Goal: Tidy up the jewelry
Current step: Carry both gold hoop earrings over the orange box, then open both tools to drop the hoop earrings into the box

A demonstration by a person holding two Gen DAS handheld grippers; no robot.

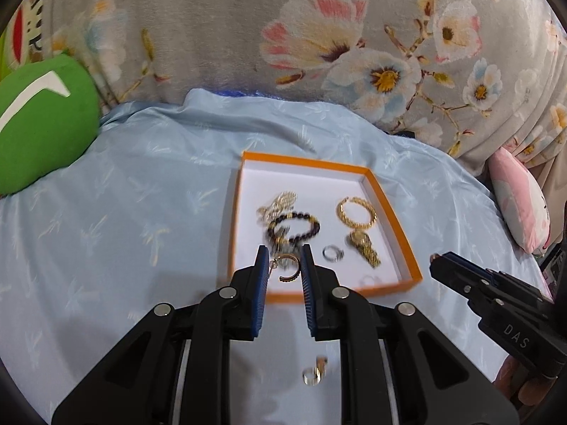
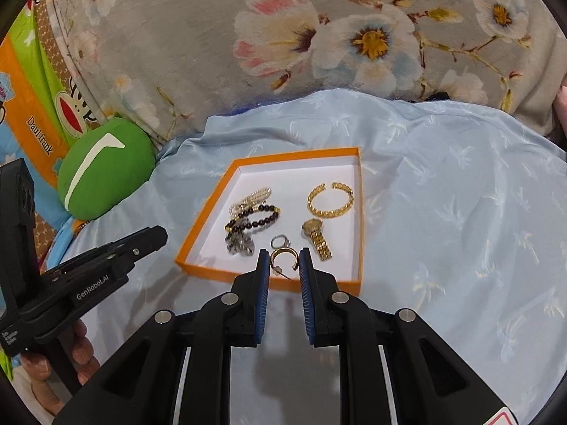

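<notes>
In the left wrist view my left gripper (image 1: pixel 284 253) is shut on a gold hoop earring (image 1: pixel 287 272), held over the near edge of an orange box (image 1: pixel 304 163) with a white floor. My right gripper (image 2: pixel 283 255) is shut on a second gold hoop earring (image 2: pixel 273 260) above the same box (image 2: pixel 294 155). In the box lie a gold cuff bracelet (image 2: pixel 330 200), a gold watch (image 2: pixel 317 237), a dark beaded bracelet (image 2: pixel 260 216), a pearly chain (image 2: pixel 251 196) and a silver ring (image 2: pixel 279 241). The right gripper (image 1: pixel 437 260) also shows at the right, and the left gripper (image 2: pixel 161 233) at the left.
The box rests on a pale blue cloth (image 1: pixel 141 194) over a bed. A small silver and gold piece (image 1: pixel 314 373) lies on the cloth under my left gripper. A green cushion (image 2: pixel 106 170) sits to the left, a floral quilt (image 1: pixel 319 46) behind, a pink pillow (image 1: pixel 521 198) at right.
</notes>
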